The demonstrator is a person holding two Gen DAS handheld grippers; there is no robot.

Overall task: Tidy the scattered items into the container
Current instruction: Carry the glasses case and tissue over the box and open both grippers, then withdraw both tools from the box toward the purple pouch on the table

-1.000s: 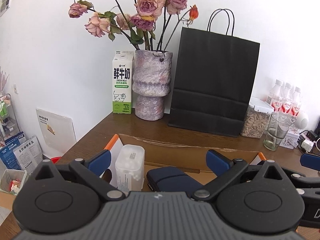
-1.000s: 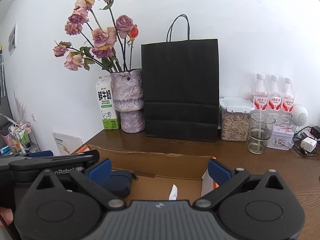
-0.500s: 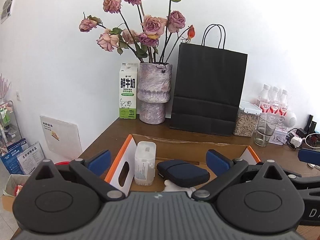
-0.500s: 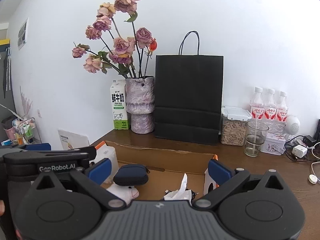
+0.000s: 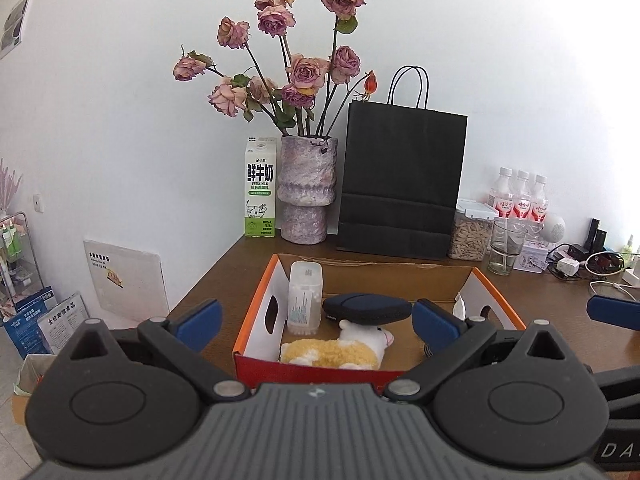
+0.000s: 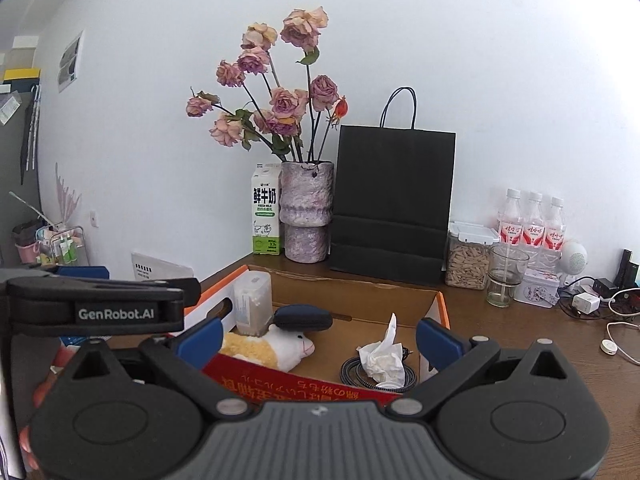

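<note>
An open cardboard box (image 5: 256, 304) (image 6: 438, 308) with orange and red sides sits on the brown table. Inside it are a clear plastic canister (image 5: 305, 300) (image 6: 252, 306), a dark blue pouch (image 5: 366, 309) (image 6: 303, 317), a yellow-and-white plush toy (image 5: 336, 350) (image 6: 268, 346), a crumpled white tissue (image 6: 384, 358) and a braided cable (image 6: 352, 372). My left gripper (image 5: 318, 318) hovers open in front of the box with nothing between its fingers. Open and empty too, my right gripper (image 6: 320, 336) hangs over the box's near edge.
Along the wall stand a milk carton (image 5: 260, 188), a vase of dried roses (image 5: 307, 188), a black paper bag (image 5: 402, 188), a seed jar (image 5: 470, 230), a glass (image 5: 506, 246) and water bottles (image 5: 520, 198). Chargers and cables (image 6: 600, 300) lie at the right.
Both grippers have pulled back and risen away from the box, so more of the box, its contents and the table shows. Both stay open.
</note>
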